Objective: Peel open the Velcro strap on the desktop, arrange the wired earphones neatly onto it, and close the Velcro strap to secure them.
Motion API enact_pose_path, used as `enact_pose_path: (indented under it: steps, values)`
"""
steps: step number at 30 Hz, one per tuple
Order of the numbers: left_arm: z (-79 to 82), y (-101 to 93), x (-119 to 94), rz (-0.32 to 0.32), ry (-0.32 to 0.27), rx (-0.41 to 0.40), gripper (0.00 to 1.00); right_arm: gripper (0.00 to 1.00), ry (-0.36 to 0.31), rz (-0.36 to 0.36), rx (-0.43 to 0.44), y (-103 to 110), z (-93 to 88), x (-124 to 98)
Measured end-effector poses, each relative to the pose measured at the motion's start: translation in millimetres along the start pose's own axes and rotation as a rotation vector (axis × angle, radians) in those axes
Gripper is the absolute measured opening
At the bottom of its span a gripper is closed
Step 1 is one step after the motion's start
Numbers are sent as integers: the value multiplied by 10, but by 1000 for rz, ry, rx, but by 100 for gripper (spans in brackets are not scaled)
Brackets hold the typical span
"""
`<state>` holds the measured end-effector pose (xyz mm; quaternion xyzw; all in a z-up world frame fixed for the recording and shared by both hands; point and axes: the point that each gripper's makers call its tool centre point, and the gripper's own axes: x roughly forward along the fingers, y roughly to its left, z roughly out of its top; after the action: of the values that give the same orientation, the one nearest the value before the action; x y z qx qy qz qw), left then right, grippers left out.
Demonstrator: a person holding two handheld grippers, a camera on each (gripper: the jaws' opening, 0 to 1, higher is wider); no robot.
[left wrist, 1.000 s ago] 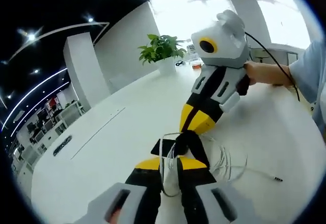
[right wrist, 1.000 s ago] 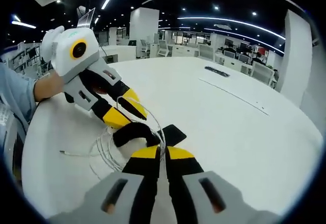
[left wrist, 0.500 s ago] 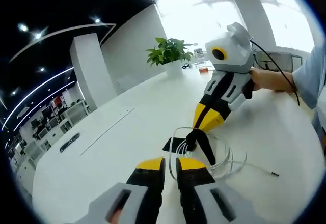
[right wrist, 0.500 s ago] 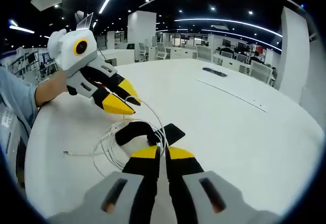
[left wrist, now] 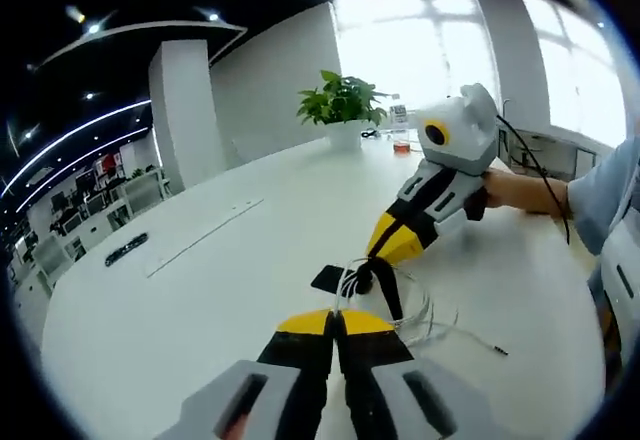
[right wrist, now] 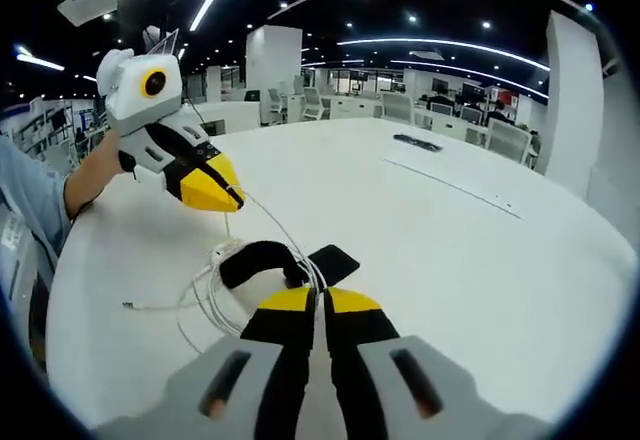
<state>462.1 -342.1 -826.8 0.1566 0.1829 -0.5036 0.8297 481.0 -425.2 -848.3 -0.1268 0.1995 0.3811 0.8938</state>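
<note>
**Both tools at the strap and earphone coil**

White bench (left wrist: pixel 200 270) surface fills most of the left gripper view. My left tool (left wrist: pixel 336 322) rises from the bottom with its yellow-tipped jaws pressed together and, as far as I can see, nothing between them. Just beyond its tips lies the black Velcro strap (left wrist: pixel 330 279), flat on the bench, with one end lifted in a dark arch over the coiled white earphones (left wrist: pixel 415 312). The right tool (left wrist: pixel 375 266) comes in from the right, held by a hand (left wrist: pixel 510 192), and its tips reach down to the raised part of the strap; I read its jaws as closed at that point, though the contact itself is small here. The earphone plug end trails off toward the right on the bench. A potted plant (left wrist: pixel 342 105) stands well behind, near the windows.

In the right gripper view, my right tool (right wrist: pixel 318 305) has its jaws closed together, tips at the strap (right wrist: pixel 262 260), which curls up black over the earphone coil (right wrist: pixel 210 295); a thin white wire runs up from the coil toward the left tool (right wrist: pixel 232 203). That tool hovers above the coil with its yellow tips together, apart from the strap. Office desks and chairs sit far behind.
</note>
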Motion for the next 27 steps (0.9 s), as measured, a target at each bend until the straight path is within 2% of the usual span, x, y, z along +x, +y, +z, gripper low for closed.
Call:
enact_pose_path:
  steps: [5, 10, 14, 24, 27]
  values:
    - [-90, -45, 34, -25, 36, -63, 6, 7, -27, -5, -13, -2, 48, -9]
    - [-233, -56, 113, -37, 86, -108, 6, 6, 0, -8, -22, 14, 10, 11]
    - [-197, -153, 99, -94, 83, -217, 6, 6, 21, -3, -20, 2, -27, 39]
    - [-269, -50, 178, -59, 97, -219, 6, 7, 25, -18, -36, -50, -15, 39]
    - [-253, 0, 197, -36, 84, -133, 8, 7, 10, -23, -38, -69, 23, 15]
